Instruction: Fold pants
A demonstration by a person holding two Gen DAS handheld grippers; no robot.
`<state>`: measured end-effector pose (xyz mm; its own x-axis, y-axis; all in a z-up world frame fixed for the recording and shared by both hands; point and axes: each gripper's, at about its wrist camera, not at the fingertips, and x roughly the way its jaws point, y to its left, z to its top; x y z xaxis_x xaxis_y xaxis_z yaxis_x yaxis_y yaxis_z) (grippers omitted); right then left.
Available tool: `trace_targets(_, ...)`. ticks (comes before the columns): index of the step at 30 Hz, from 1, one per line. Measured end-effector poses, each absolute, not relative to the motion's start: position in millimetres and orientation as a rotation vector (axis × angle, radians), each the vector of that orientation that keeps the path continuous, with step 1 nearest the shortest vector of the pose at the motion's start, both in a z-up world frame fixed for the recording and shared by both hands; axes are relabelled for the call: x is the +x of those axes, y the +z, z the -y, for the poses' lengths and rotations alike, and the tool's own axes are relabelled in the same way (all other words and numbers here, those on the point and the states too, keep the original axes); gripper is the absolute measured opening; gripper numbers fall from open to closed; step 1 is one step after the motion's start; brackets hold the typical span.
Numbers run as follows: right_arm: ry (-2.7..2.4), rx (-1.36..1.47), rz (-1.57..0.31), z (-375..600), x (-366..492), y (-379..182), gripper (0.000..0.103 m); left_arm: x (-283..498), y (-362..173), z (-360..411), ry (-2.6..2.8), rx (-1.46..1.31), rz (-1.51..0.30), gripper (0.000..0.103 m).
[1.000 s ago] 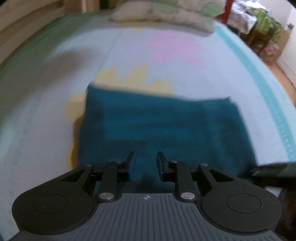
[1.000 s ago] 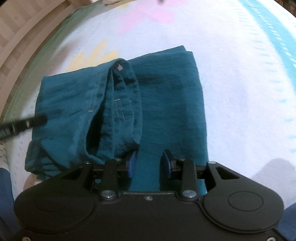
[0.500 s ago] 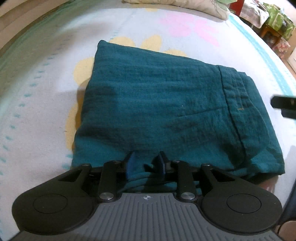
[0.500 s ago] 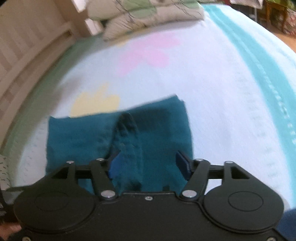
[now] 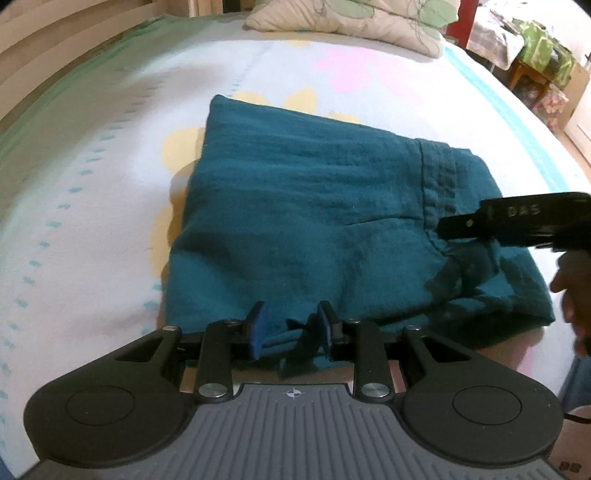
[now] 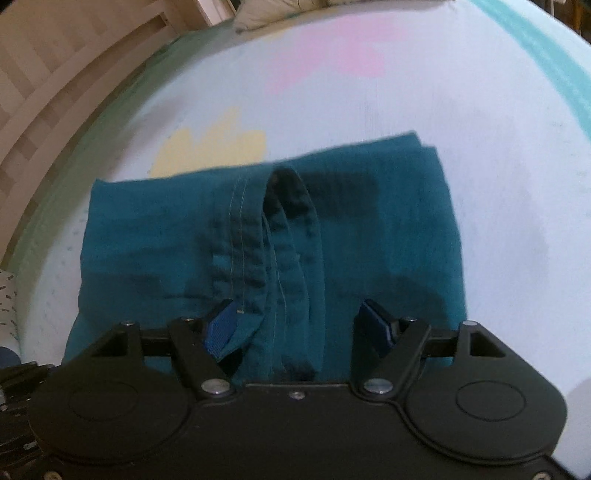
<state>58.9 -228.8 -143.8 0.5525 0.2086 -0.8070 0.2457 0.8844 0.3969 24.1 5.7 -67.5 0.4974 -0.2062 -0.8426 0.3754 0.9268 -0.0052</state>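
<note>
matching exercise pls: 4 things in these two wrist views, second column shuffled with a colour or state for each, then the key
Things
1. pants
2. right gripper
3. pillow
4. flower print nearest the pillow

Colour or state
A. pink
B. fingers spread wide over the stitched hem
C. teal, folded into a flat stack on the bedsheet
D. cream with green leaves, at the far end of the bed

Pairs: 1-C, 2-B, 3-D, 4-A
</note>
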Motion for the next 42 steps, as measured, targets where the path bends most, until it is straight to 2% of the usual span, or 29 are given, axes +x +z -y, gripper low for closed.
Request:
trace_targets(6,0.035,0.547,-0.992,227,61,-148,0.081,11,-65,-15,-0.351,0.196,-0.985,0.028)
trace_targets(8,0.091,0.563,-1.009,226,64,-149,0.077,12,-68,-14,-0.345,0.203,-0.993,0.028)
trace_targets(10,0.117,0.565,-1.013,223,66,-149,0.059,13,-71,-18,-0.337,0.188,-1.014,0.028)
trace_targets(12,0.124,0.558,-1.028,220,67,-148,0.028,17,-75,-21,-0.331,0.151,-1.033,0.028)
trace_targets(15,0.134,0.619,-1.023,220,67,-140,0.022,21,-79,-23,-0.328,0.119,-1.049,0.029)
trace_targets(25,0.12,0.559,-0.795,246,24,-20,0.02,19,-80,-25,-0.336,0.117,-1.064,0.029)
trace_targets(28,0.018,0.504,-0.869,268,19,-30,0.021,17,-81,-21,-0.338,0.145,-1.064,0.029)
trace_targets(31,-0.011,0.537,-1.018,271,30,-75,0.023,15,-78,-16,-0.344,0.189,-1.07,0.028)
trace_targets(34,-0.09,0.485,-1.148,264,39,-115,0.04,13,-67,-17,-0.356,0.198,-1.077,0.028)
trace_targets(35,-0.115,0.485,-1.154,264,38,-121,0.051,13,-61,-18,-0.359,0.201,-1.075,0.028)
trace_targets(42,-0.17,0.548,-1.055,281,19,-96,0.058,25,-18,-15,-0.377,0.203,-0.991,0.029)
